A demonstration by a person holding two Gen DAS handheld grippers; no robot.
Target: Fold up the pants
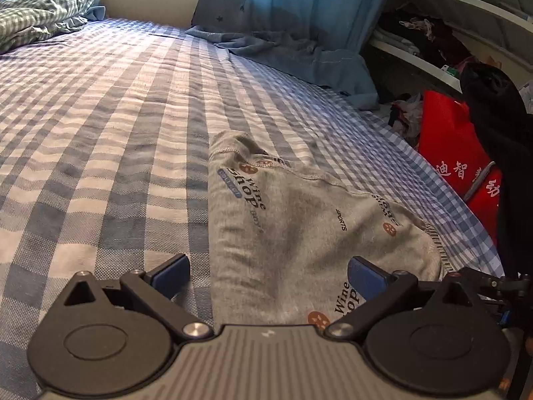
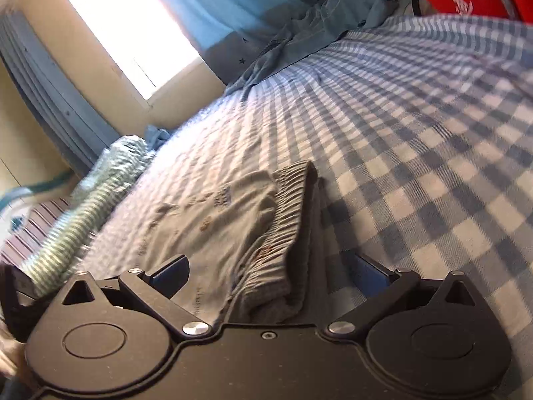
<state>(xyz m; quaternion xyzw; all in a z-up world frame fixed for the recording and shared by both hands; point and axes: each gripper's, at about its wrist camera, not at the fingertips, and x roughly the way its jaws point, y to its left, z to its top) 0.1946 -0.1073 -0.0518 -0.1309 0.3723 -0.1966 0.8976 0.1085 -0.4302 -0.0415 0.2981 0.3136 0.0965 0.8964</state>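
In my left wrist view, the left hand-held gripper (image 1: 268, 275) is spread wide at the bottom, gripping nothing, with the grey printed pants (image 1: 299, 220) lying centre-right on the checked bed (image 1: 100, 126). In my right view, the right hand-held gripper (image 2: 271, 275) gapes wide over the pants' gathered waistband (image 2: 286, 220), lower centre.

Our left gripper (image 1: 268, 275) low over the pants (image 1: 283, 226), jaws spread wide, our right gripper (image 2: 269, 275) likewise agape above the pants' waistband (image 2: 286, 220), gripping nothing
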